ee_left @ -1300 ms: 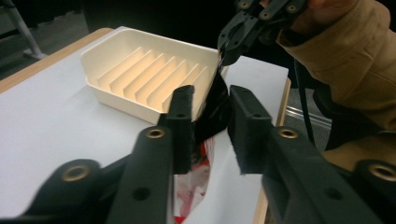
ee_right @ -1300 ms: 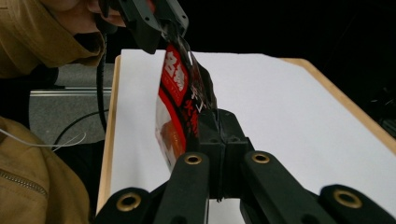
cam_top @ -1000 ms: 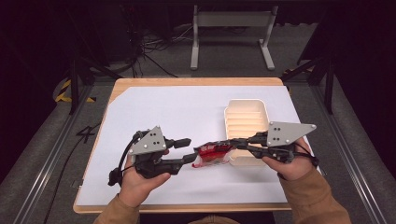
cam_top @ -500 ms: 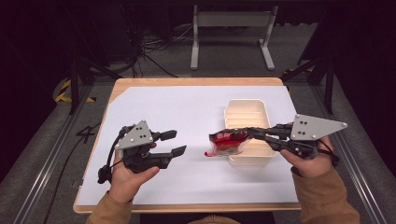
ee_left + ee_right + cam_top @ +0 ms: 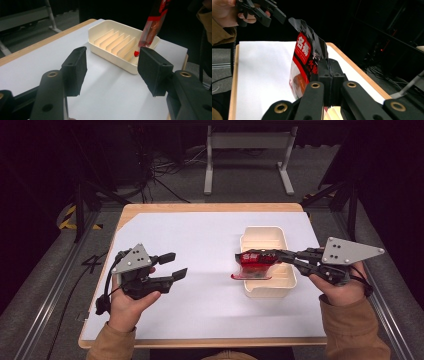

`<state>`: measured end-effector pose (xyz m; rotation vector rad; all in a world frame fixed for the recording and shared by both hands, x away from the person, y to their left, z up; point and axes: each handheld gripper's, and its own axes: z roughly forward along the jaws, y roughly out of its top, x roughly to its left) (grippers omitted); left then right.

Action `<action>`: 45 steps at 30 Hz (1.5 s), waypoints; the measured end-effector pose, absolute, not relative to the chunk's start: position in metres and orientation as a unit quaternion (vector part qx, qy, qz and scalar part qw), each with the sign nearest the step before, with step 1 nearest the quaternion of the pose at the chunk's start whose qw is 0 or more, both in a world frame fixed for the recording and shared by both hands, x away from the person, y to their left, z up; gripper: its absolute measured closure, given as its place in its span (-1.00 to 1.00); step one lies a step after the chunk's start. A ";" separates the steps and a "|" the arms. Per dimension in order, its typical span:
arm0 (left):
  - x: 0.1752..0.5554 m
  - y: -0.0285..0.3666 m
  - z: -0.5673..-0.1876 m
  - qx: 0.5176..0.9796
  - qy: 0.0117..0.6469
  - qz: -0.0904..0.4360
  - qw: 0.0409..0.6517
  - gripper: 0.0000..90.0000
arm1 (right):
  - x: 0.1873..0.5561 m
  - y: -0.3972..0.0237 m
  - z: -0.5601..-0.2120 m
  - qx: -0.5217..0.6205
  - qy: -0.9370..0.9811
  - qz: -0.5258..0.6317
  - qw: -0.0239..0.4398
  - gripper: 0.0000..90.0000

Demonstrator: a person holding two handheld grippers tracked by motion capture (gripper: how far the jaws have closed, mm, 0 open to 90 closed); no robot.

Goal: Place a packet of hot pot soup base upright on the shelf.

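Packet [image 5: 256, 265] pinched in right claw [image 5: 260, 256]

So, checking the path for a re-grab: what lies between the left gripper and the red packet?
Only bare white table cover lies between the open left gripper and the red packet, per the high view.

grippers: 2 (left [image 5: 172, 265], right [image 5: 250, 256]) | snack packets [image 5: 256, 265]: 1 | ribbed trays [image 5: 280, 287]: 1 | tables [image 5: 200, 209]: 1

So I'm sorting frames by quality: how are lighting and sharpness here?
High view: white table evenly bright, surroundings dark, red packet slightly soft. Left gripper view: cream tray sharp, near jaws soft. Right gripper view: packet print legible, background black.
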<state>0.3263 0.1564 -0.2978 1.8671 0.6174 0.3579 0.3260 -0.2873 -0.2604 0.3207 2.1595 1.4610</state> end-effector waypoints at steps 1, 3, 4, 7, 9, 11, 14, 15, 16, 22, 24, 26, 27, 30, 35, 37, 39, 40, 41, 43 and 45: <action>0.326 0.157 -0.298 0.784 0.264 0.149 0.541 -0.08 | 0.326 -0.290 -0.260 0.122 0.794 0.538 0.257 1.00; 0.328 0.160 -0.299 0.783 0.269 0.154 0.539 -0.08 | 0.326 -0.293 -0.259 0.126 0.792 0.538 0.260 1.00; 0.328 0.160 -0.299 0.783 0.269 0.154 0.539 -0.08 | 0.327 -0.293 -0.259 0.128 0.791 0.538 0.262 1.00; 0.330 0.163 -0.300 0.782 0.276 0.156 0.536 -0.08 | 0.328 -0.298 -0.259 0.134 0.789 0.535 0.268 1.00; 0.331 0.164 -0.301 0.781 0.279 0.159 0.535 -0.08 | 0.328 -0.299 -0.259 0.135 0.789 0.535 0.270 1.00; 0.332 0.165 -0.301 0.783 0.279 0.161 0.533 -0.08 | 0.329 -0.301 -0.259 0.139 0.788 0.534 0.274 1.00; 0.334 0.168 -0.303 0.780 0.287 0.162 0.532 -0.08 | 0.330 -0.304 -0.260 0.144 0.789 0.530 0.277 1.00; 0.334 0.168 -0.303 0.780 0.288 0.161 0.531 -0.08 | 0.331 -0.305 -0.260 0.146 0.789 0.528 0.279 1.00; 0.334 0.168 -0.303 0.780 0.288 0.161 0.531 -0.08 | 0.332 -0.305 -0.261 0.147 0.789 0.528 0.278 1.00; 0.337 0.172 -0.304 0.778 0.294 0.161 0.531 -0.08 | 0.335 -0.308 -0.263 0.150 0.795 0.518 0.279 1.00; 0.337 0.172 -0.305 0.777 0.297 0.160 0.531 -0.08 | 0.336 -0.308 -0.264 0.151 0.800 0.513 0.272 1.00; 0.337 0.172 -0.305 0.777 0.297 0.161 0.531 -0.08 | 0.336 -0.308 -0.264 0.149 0.804 0.510 0.268 1.00; 0.337 0.172 -0.305 0.777 0.296 0.161 0.531 -0.08 | 0.336 -0.308 -0.265 0.149 0.806 0.509 0.265 1.00; 0.337 0.173 -0.305 0.778 0.297 0.161 0.530 -0.08 | 0.337 -0.307 -0.265 0.147 0.810 0.504 0.259 1.00; 0.338 0.173 -0.306 0.778 0.296 0.162 0.529 -0.08 | 0.339 -0.305 -0.268 0.145 0.822 0.492 0.248 1.00; 0.338 0.173 -0.306 0.777 0.298 0.162 0.530 -0.08 | 0.339 -0.305 -0.268 0.145 0.823 0.490 0.246 1.00; 0.338 0.173 -0.306 0.778 0.298 0.161 0.530 -0.08 | 0.340 -0.304 -0.270 0.144 0.827 0.486 0.243 1.00; 0.338 0.173 -0.306 0.778 0.298 0.161 0.529 -0.08 | 0.341 -0.304 -0.270 0.144 0.828 0.485 0.242 1.00; 0.339 0.173 -0.306 0.778 0.298 0.161 0.529 -0.08 | 0.341 -0.304 -0.271 0.144 0.829 0.484 0.241 1.00; 0.338 0.173 -0.306 0.778 0.299 0.160 0.529 -0.08 | 0.342 -0.303 -0.271 0.145 0.830 0.483 0.240 1.00; 0.339 0.173 -0.307 0.778 0.300 0.159 0.529 -0.08 | 0.343 -0.303 -0.273 0.146 0.833 0.479 0.235 1.00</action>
